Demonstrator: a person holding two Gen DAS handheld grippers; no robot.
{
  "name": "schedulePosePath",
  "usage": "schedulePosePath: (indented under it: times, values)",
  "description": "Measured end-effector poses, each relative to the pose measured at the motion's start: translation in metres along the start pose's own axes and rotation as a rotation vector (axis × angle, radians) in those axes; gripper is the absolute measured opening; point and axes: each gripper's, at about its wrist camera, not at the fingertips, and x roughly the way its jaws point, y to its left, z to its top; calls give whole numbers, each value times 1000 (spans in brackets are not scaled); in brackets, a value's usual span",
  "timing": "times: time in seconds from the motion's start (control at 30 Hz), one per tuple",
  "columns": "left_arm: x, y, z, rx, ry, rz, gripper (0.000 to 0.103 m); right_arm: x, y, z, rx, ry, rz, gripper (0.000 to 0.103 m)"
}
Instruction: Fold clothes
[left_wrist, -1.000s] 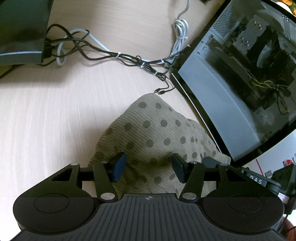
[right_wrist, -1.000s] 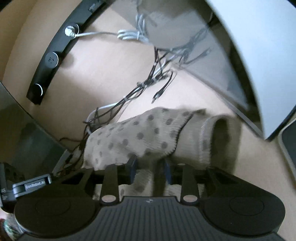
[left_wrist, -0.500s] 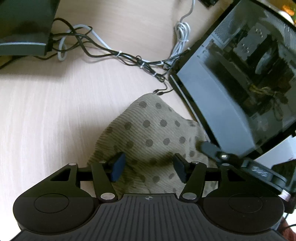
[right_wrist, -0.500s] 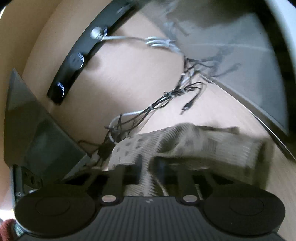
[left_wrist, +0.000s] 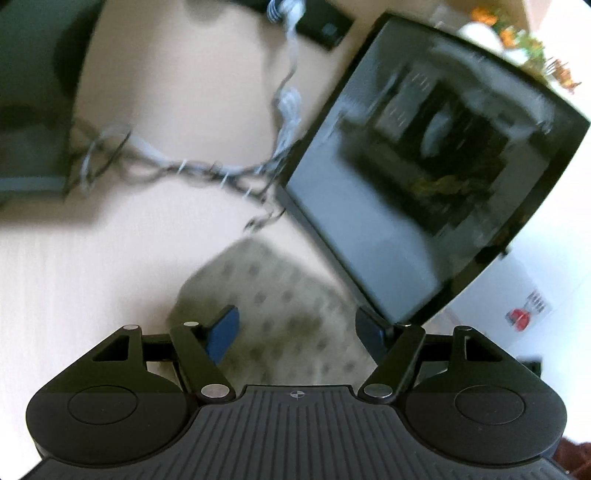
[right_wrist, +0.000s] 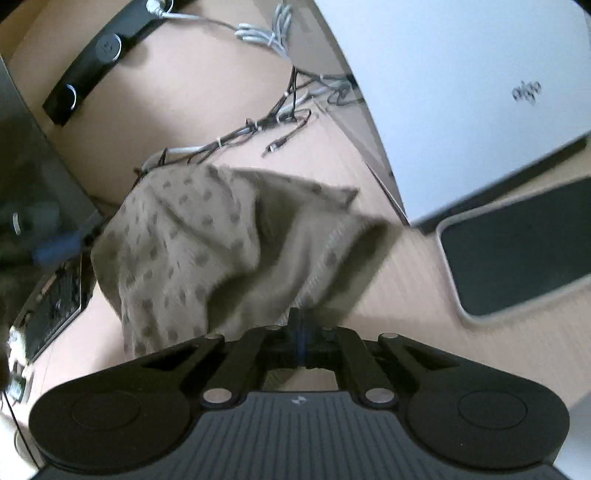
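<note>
The right gripper (right_wrist: 301, 334) is pressed together on a fold of the beige knitted garment with grey-brown dots (right_wrist: 192, 251), bunching it above the pale wood-grain counter (right_wrist: 406, 295); the pinched edge itself is hidden behind the black fingers. In the blurred left wrist view, the left gripper (left_wrist: 295, 334) stands spread, its jaws having just been opening, clear of the garment lying beneath and beyond them. A tangle of dark and grey cables (right_wrist: 258, 129) lies behind the garment, and the dark glass-sided computer case (left_wrist: 424, 184) is cut off by the frame.
</note>
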Motion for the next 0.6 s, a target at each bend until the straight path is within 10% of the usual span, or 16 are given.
schedulePosePath:
  times: [0.17, 0.37, 0.6]
  values:
    - [58, -10, 3, 6, 39, -5, 70, -30, 20, 20, -184, -107, 2, 6]
    - [85, -2, -56, -16, 166, 7, 70, -19, 59, 59, -344, -234, 0, 44]
    - [71, 11, -60, -92, 150, 8, 67, 42, 41, 61, -172, -30, -74, 41]
